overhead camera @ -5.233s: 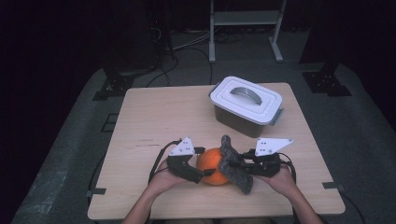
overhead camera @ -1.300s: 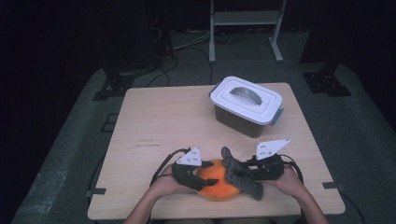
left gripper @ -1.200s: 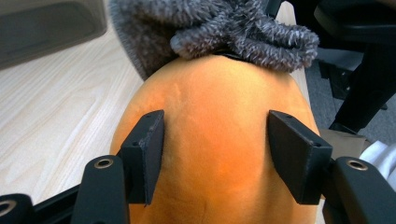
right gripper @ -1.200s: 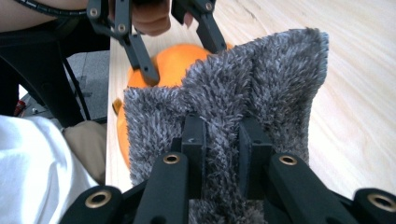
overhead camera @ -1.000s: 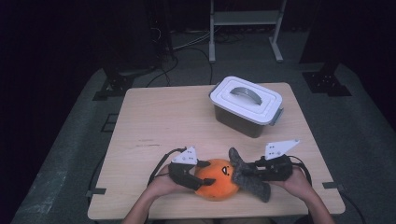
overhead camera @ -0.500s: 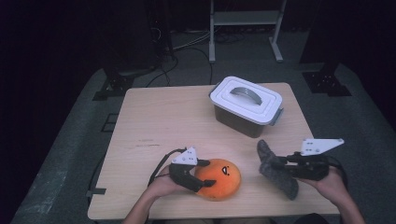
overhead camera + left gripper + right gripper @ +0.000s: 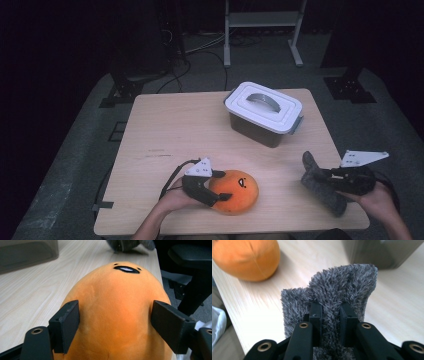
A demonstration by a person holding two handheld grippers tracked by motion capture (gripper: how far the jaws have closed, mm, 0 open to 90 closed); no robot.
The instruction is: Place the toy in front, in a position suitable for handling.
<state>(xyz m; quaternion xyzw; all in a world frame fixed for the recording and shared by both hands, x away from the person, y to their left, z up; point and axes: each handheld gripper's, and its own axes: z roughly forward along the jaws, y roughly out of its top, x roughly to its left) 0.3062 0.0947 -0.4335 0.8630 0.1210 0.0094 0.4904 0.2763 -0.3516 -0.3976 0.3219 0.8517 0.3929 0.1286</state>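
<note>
Seen from the high view: a light wooden table (image 7: 200, 125) filling the middle of the frame, dark floor around it. In the lower centre of the frame, an orange plush toy (image 7: 234, 191), round and egg-like, with a small black face mark on top, lying on the tabletop. Just to its left, the left gripper (image 7: 216, 188), held by a hand (image 7: 176, 199) rising from the bottom edge, jaws set on either side of the toy's left end. In the lower right of the frame, near the table's right edge, the right gripper (image 7: 320, 178) in the other hand (image 7: 375, 200), pinching a fuzzy grey cloth (image 7: 322, 190) that stands well apart from the toy. In the upper centre-right, a grey storage box with a white handled lid (image 7: 263, 111), closed, far from both grippers.

From the left gripper view: the orange plush toy (image 7: 113, 315) large in the middle, black jaws spread wide and pressed against its two flanks, one at lower left, one at lower right. Grey cloth (image 7: 126, 245) at the top edge.

From the right gripper view: the right gripper (image 7: 330, 315) at lower centre, jaws nearly together, clamped on a raised fold of the fuzzy grey cloth (image 7: 344, 287). Orange toy (image 7: 247, 258) in the upper left corner, box (image 7: 377, 252) at upper right.
</note>
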